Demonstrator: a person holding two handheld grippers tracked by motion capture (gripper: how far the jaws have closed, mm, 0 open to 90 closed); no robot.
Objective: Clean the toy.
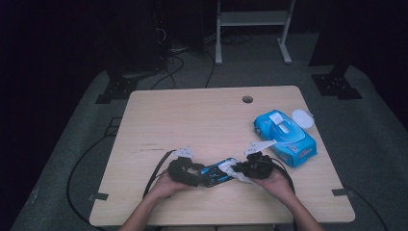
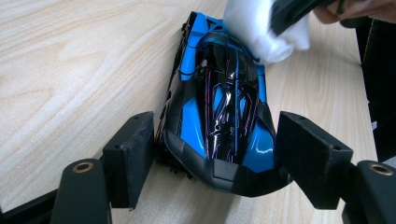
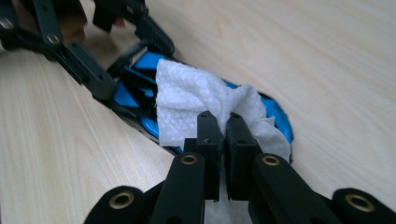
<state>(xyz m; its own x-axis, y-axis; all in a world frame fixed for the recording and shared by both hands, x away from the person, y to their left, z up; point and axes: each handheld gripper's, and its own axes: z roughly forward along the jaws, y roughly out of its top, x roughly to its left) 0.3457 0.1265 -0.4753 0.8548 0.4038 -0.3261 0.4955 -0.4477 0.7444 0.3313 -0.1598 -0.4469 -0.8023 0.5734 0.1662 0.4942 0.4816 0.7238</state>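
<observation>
A blue and black toy car (image 1: pixel 219 173) (image 2: pixel 224 102) lies on the wooden table (image 1: pixel 192 120) near its front edge. My left gripper (image 1: pixel 197 175) (image 2: pixel 222 158) grips one end of the car, with a jaw pressed against each side. My right gripper (image 1: pixel 240 171) (image 3: pixel 223 121) is shut on a folded white wipe (image 3: pixel 187 102) (image 2: pixel 261 28). The wipe rests against the car's other end (image 3: pixel 275 112). In the right gripper view the left gripper (image 3: pixel 93 74) shows beyond the wipe, and the wipe hides much of the car.
A blue pack of wet wipes (image 1: pixel 284 137) lies at the right of the table with its white lid (image 1: pixel 302 118) flipped open. A cable hole (image 1: pixel 247 99) sits near the far edge. Cables trail from both grippers over the front edge.
</observation>
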